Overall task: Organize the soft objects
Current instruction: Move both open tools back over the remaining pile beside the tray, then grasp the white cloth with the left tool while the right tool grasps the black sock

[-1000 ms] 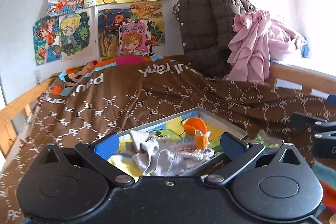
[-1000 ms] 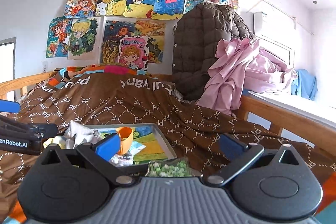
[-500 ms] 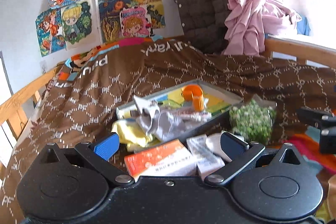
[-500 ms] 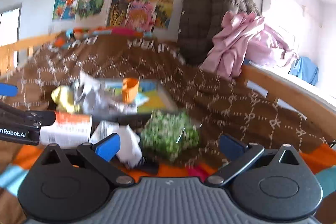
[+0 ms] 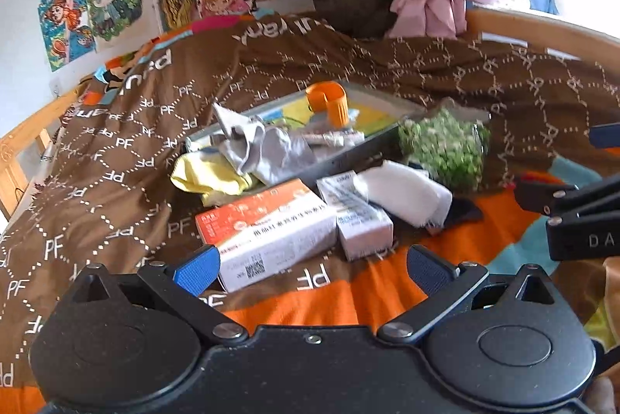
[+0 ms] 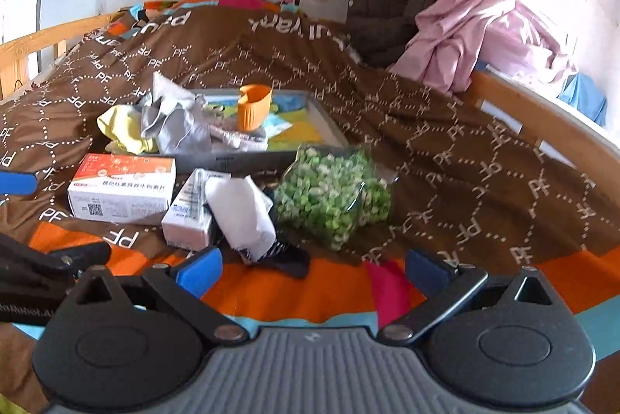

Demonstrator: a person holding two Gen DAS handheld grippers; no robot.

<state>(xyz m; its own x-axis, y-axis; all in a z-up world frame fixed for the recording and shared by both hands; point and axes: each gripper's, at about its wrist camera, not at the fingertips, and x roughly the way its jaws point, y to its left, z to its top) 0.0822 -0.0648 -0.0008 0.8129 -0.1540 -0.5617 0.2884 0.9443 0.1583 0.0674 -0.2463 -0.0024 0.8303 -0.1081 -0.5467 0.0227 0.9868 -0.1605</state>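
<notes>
Both grippers spread wide, holding nothing. White folded cloth (image 6: 241,216) at centre-left of right wrist frame, just above and between right gripper (image 6: 312,268) tips; long axis slanting upper left to lower right. Left gripper (image 5: 310,266) faces orange box (image 5: 267,230) — cloth up-right. Right likely nearer.

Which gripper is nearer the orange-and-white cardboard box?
Left. The left gripper is open directly in front of the orange-and-white cardboard box; the right gripper is open farther right, facing the white folded cloth.
</notes>
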